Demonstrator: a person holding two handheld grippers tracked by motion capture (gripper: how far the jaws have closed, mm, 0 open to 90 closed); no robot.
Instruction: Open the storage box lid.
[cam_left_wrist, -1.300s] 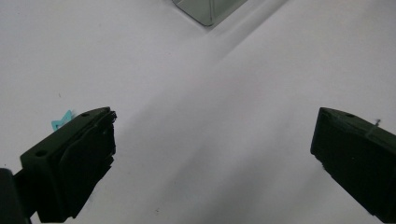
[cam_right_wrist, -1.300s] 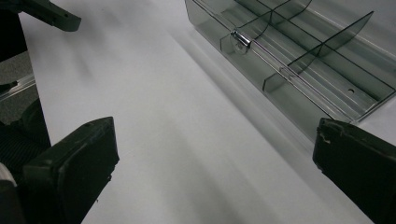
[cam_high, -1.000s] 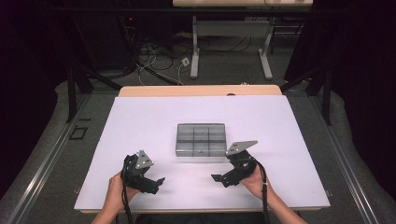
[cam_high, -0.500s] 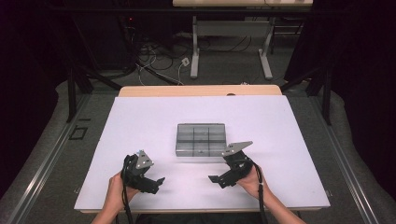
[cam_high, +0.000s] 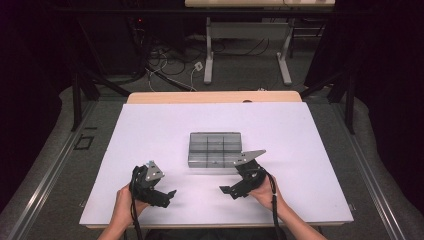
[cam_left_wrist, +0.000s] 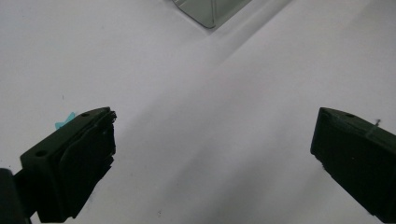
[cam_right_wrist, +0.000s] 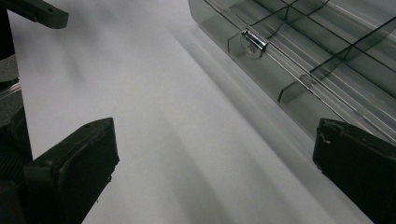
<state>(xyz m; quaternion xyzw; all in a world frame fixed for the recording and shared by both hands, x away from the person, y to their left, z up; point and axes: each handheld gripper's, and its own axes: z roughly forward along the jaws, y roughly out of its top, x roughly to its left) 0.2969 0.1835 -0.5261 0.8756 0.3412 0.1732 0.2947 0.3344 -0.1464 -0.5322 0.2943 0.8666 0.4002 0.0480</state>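
White table sitting under both my grippers — left gripper and right gripper, jaws wide, holding nothing. Clear box lying mid-table, just beyond the right one; probably light, rigid, slick — I'm judging the front latch the grab spot.

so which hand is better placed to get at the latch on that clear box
The right. The right gripper sits just beside the clear box's near edge, jaws open, and its view shows the metal latch close ahead. The left gripper is farther off on the bare table, also open, with the box at its view's far edge.
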